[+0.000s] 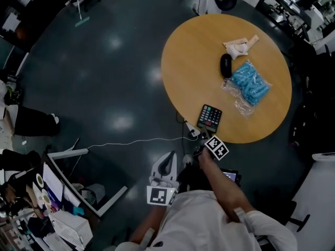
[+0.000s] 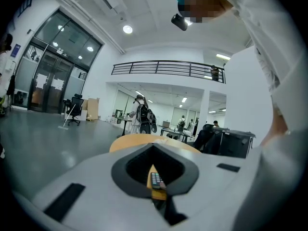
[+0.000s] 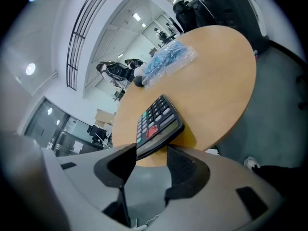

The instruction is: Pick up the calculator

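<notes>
A black calculator with coloured keys lies flat on the round wooden table, close to its near edge. My right gripper is just off that edge, in front of the calculator. In the right gripper view its jaws stand open, and the calculator's near end overhangs the rim just ahead of the two dark fingers, untouched. My left gripper hangs lower, away from the table, with its jaws closed to a point and nothing in them. Through its opening the calculator shows small.
On the table lie a black oval case, a clear bag of blue items and a beige cloth. A white cable runs across the dark floor. Desks and clutter stand at the left. A person with a backpack stands far off.
</notes>
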